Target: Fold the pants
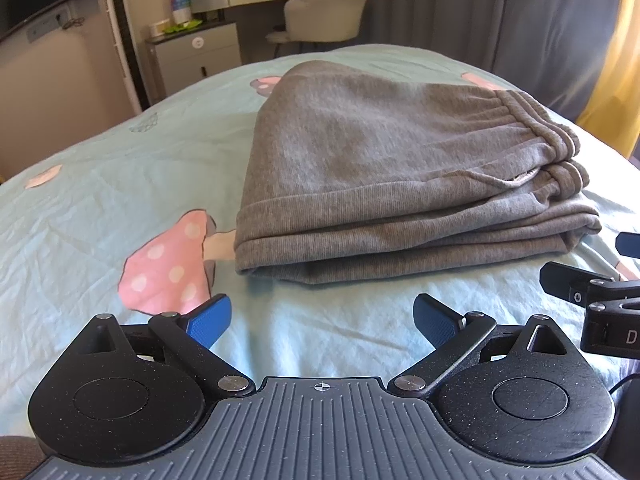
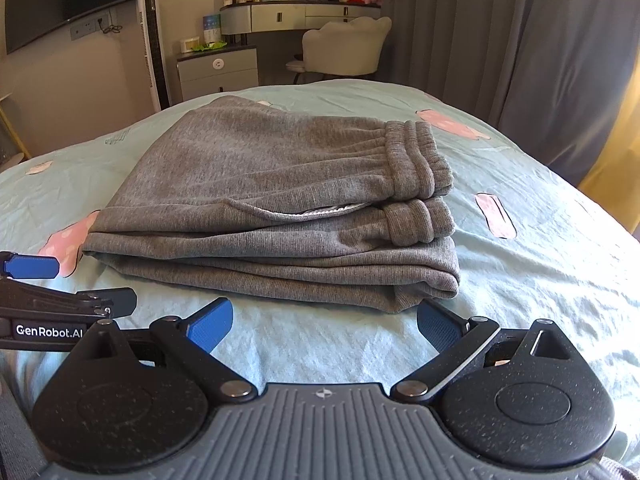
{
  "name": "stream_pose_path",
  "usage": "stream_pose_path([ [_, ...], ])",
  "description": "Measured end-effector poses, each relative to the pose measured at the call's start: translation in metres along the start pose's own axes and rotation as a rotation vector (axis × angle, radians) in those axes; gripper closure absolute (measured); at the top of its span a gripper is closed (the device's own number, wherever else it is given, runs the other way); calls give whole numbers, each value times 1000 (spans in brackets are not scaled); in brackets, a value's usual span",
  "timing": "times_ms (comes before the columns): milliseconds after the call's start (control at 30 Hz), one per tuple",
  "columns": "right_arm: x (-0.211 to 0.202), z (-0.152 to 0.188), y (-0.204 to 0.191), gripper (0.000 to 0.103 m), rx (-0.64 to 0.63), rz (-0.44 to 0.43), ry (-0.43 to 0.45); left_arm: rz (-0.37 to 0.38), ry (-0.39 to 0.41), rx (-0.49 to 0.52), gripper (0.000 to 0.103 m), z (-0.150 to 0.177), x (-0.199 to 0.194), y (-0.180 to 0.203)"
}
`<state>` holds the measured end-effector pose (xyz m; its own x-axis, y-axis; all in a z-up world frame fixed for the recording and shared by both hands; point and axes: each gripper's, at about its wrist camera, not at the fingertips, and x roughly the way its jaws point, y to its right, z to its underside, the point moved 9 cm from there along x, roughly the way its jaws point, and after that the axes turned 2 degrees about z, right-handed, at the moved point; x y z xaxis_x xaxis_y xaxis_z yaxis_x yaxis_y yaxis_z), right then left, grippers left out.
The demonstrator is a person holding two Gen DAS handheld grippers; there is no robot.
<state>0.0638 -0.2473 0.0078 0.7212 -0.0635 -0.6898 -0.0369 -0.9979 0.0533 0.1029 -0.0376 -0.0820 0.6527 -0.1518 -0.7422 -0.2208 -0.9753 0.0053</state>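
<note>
Grey sweatpants (image 1: pixel 380 168) lie folded into a thick stack on the bed, the ribbed waistband at the right; they also show in the right wrist view (image 2: pixel 272 200). My left gripper (image 1: pixel 322 322) is open and empty, a short way in front of the stack's near edge. My right gripper (image 2: pixel 325 326) is open and empty, its right fingertip (image 2: pixel 438 326) just short of the stack's near right corner. The right gripper's side shows at the right edge of the left wrist view (image 1: pixel 608 292). The left gripper's side shows at the left edge of the right wrist view (image 2: pixel 52 300).
The bed has a light blue sheet (image 1: pixel 100 208) with pink mushroom prints (image 1: pixel 168 264). Beyond the bed stand a dresser (image 2: pixel 218 68), a vanity desk with a white chair (image 2: pixel 344 48), a tower fan (image 2: pixel 152 44) and grey curtains (image 2: pixel 500 32).
</note>
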Motion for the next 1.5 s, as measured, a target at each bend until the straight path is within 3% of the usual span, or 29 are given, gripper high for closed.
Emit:
stream_pose_path([
  [1500,1,1,5,4,34,10,-4,23,-16,1,3,2,2,-1],
])
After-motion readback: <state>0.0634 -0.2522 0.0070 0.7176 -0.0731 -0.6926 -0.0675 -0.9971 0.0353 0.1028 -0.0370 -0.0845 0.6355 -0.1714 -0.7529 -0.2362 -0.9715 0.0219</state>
